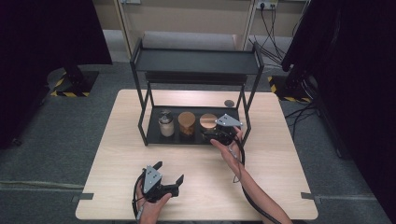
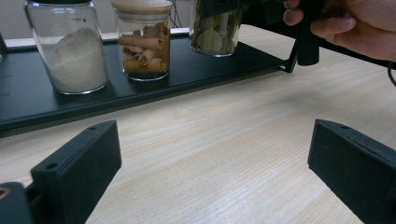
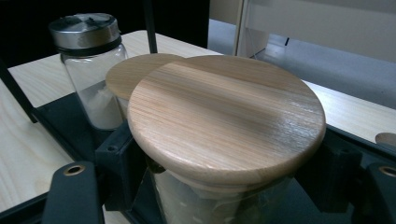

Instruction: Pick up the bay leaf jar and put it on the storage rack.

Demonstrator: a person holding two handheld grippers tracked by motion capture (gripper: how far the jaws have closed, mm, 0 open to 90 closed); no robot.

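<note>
Three glass jars stand on the lower tray (image 1: 154, 138) of a black rack. The left one is a metal-lidded jar of white powder (image 1: 166, 123) (image 2: 70, 51) (image 3: 91, 60). The middle one holds cinnamon sticks (image 1: 187, 123) (image 2: 144, 44) under a wooden lid. The right one holds dried leaves (image 1: 208, 121) (image 2: 215, 28) under a wooden lid (image 3: 226, 112). My right gripper (image 1: 210, 132) (image 3: 226, 186) is shut on the leaf jar's glass body just below the lid. My left gripper (image 1: 169, 171) (image 2: 215, 158) rests open over bare table near the front edge, nothing between its jaws.
The rack's upper shelf (image 1: 196, 60) overhangs the jars, with black uprights (image 1: 245, 116) at the corners. A small round dark disc (image 1: 229, 103) lies on the table behind the rack. Light wood tabletop (image 1: 280, 154) extends left, right and in front.
</note>
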